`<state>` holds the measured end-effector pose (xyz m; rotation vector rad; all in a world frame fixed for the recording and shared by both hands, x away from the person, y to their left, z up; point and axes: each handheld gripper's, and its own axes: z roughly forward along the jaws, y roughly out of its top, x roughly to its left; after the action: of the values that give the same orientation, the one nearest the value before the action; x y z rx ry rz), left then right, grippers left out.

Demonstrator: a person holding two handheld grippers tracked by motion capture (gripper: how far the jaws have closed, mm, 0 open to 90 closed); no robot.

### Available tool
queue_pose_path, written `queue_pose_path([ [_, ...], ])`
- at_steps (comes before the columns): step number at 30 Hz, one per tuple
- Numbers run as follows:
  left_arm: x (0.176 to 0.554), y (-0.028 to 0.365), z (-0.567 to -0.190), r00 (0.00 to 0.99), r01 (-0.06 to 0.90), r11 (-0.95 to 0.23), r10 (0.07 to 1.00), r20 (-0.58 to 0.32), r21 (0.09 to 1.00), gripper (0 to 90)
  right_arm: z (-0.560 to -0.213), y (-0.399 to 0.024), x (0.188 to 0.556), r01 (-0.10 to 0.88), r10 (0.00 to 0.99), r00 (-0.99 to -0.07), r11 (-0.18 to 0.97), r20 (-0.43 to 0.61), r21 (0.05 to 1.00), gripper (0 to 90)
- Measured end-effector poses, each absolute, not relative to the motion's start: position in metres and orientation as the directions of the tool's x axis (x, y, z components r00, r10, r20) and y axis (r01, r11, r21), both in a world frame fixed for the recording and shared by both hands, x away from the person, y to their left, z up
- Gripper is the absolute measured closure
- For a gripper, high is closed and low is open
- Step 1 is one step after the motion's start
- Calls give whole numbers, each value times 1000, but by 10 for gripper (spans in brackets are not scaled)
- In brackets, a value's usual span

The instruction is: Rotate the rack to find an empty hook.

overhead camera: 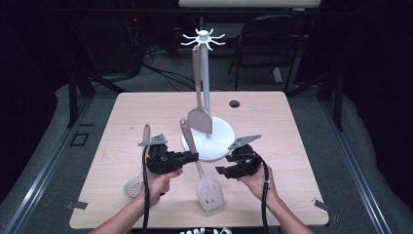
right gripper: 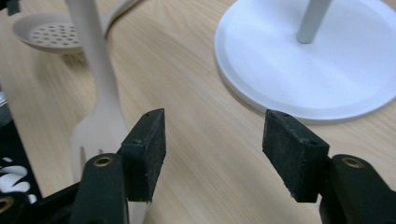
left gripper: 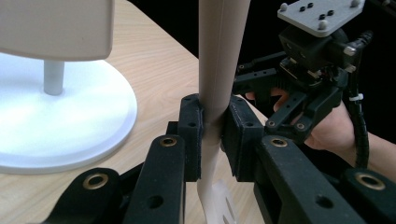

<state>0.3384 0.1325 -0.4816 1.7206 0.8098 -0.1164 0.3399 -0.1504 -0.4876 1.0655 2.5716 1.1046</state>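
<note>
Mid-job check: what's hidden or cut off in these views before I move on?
- Left gripper view: slotted spatula handle top runs off the frame; left gripper covers the shaft where it clamps.
- High view: skimmer handle partly behind the left hand.
- Right gripper view: rack post cut off by the top edge; right gripper open.

A pale wood-grain table top (overhead camera: 146, 107) with a matt finish is seen. The stand's round base (right gripper: 327, 70) looks like smooth white plastic with a slight sheen. The slotted turner (overhead camera: 208, 192) and perforated spoon (right gripper: 44, 32) appear as matt beige plastic. Rough black padding is seen on the fingertips (right gripper: 149, 149).
</note>
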Motion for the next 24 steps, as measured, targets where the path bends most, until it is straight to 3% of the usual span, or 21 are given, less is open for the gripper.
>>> queue_pose_path([
  [24, 352, 128, -439, 816, 463, -164, 462, -347, 871, 778, -494, -185, 342, 543, 712, -702, 505, 32, 671, 204],
])
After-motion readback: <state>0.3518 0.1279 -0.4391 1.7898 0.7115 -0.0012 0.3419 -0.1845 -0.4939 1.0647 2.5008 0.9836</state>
